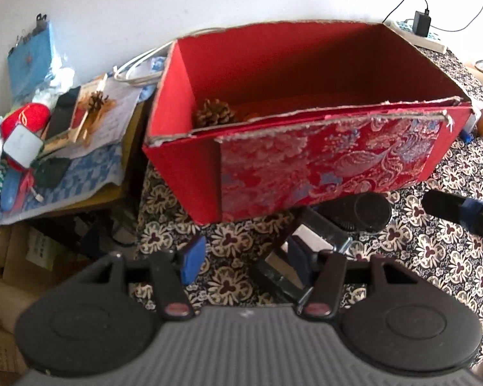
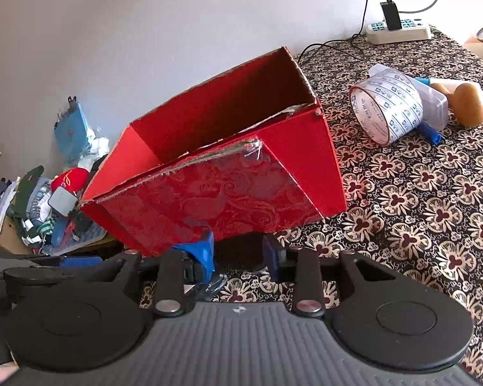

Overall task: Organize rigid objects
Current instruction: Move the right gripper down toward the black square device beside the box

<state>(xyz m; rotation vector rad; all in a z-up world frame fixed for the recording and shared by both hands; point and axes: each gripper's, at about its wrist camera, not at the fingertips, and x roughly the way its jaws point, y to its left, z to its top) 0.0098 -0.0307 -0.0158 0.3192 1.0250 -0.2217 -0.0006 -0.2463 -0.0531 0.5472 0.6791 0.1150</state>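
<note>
Floral tablecloth [image 2: 434, 212] carries your red box [image 1: 306, 148], pine cone [image 1: 214, 114] inside. Left gripper [image 1: 244, 257] stands half-wide, empty; right gripper [image 2: 238, 254] narrow, seemingly pinching something dark.

Both hand-held tools are built alike: a grey ribbed body is flanked by two round black discs, from which black linkage arms with metal rivets run forward. The left gripper [image 1: 244, 257] and the right gripper [image 2: 240, 252] are tipped with blue pads.
</note>
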